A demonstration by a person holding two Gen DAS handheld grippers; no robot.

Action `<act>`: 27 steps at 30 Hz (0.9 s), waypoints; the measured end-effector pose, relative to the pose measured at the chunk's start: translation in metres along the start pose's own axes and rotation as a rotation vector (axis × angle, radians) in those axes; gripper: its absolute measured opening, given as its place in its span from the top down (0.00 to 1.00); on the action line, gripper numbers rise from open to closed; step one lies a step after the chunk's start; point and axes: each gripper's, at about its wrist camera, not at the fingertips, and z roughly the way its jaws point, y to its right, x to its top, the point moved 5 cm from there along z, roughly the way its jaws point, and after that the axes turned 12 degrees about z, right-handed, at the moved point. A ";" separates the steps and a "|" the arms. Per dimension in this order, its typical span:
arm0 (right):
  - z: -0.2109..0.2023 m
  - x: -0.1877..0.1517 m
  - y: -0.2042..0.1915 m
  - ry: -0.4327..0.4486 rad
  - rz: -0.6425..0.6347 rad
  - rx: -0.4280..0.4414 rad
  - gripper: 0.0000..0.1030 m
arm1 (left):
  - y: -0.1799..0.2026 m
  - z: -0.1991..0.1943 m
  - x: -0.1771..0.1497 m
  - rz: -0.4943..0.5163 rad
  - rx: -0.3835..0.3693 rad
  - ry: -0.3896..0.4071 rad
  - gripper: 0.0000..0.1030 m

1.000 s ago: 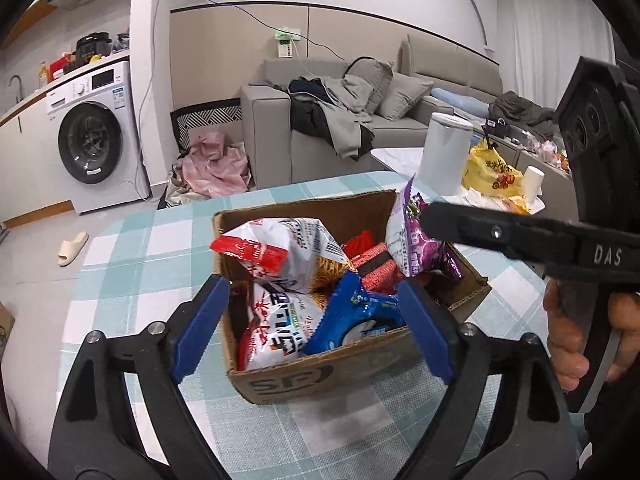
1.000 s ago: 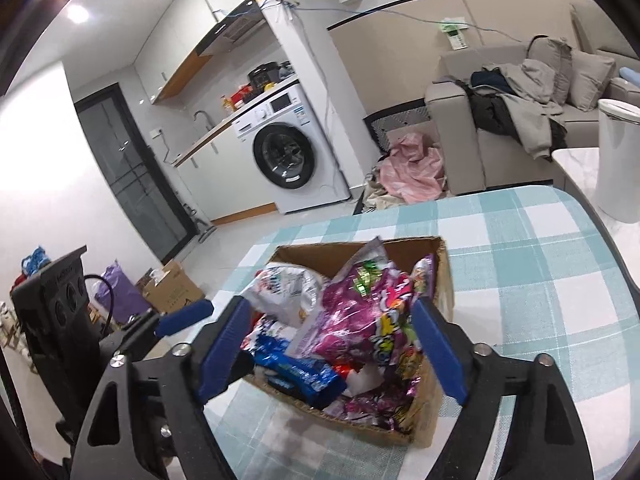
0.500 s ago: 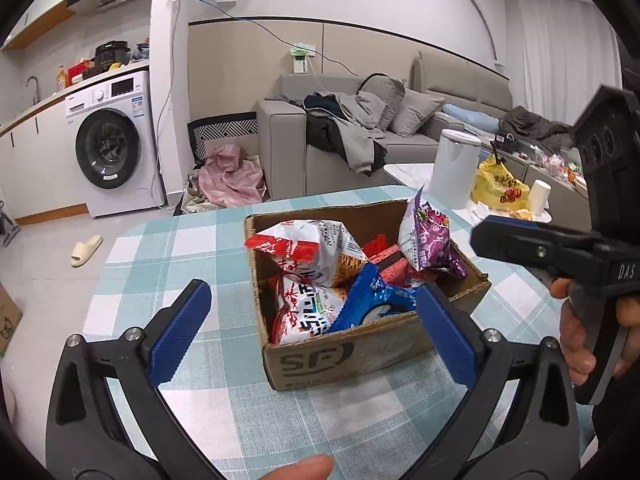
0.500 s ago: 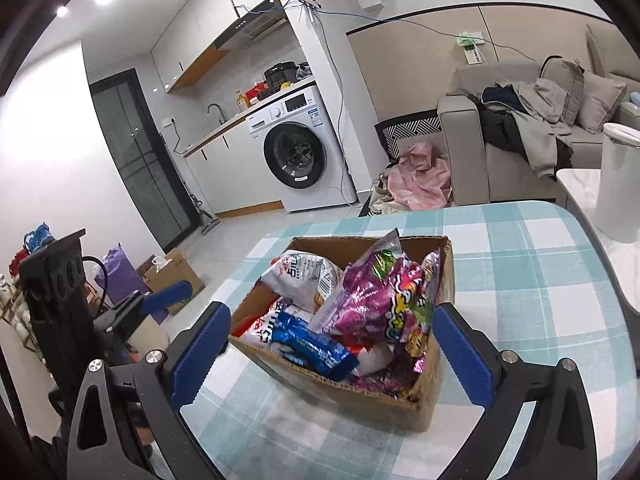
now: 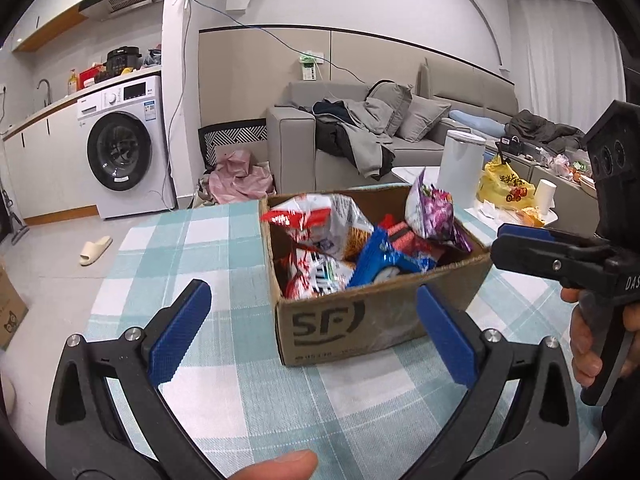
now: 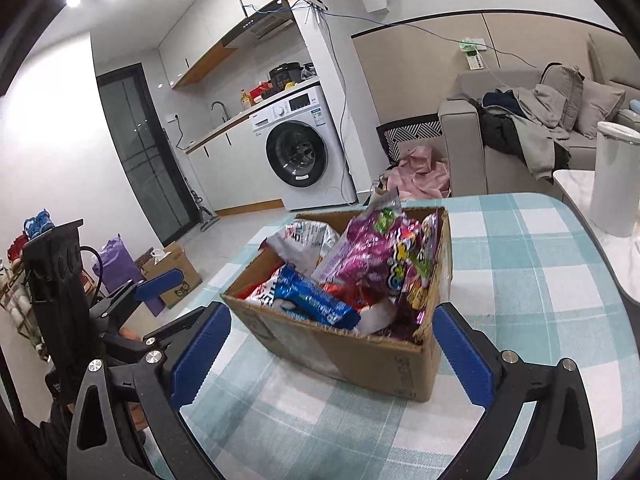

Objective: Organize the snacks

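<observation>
- The cardboard box (image 5: pixel 360 320) of snacks stands on the checked worktop (image 5: pixel 192 248), right of centre in the left wrist view and at mid-frame in the right wrist view.
- Left tool (image 5: pixel 312 336): jaws have just been opening and stand spread wide, with nothing between them but the box's near corner farther off.
- Right tool (image 6: pixel 332 352): likewise just opened, spread, pinching nothing.
- A blue packet (image 6: pixel 316 300) and a purple bag (image 6: pixel 372 256) poke above the rim.

A washing machine (image 5: pixel 120 148), grey sofa (image 5: pixel 360 136) and pink cloth heap (image 5: pixel 240 176) fill the background.
</observation>
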 end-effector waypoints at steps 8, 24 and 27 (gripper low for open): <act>-0.003 -0.024 -0.001 0.052 -0.060 -0.025 0.00 | -0.001 0.000 -0.026 -0.032 0.040 0.009 0.01; -0.021 -0.045 -0.005 0.184 -0.152 -0.048 0.00 | 0.001 -0.004 -0.052 -0.055 0.072 0.059 0.01; -0.022 -0.046 -0.003 0.193 -0.152 -0.056 0.00 | 0.001 -0.004 -0.054 -0.057 0.073 0.063 0.01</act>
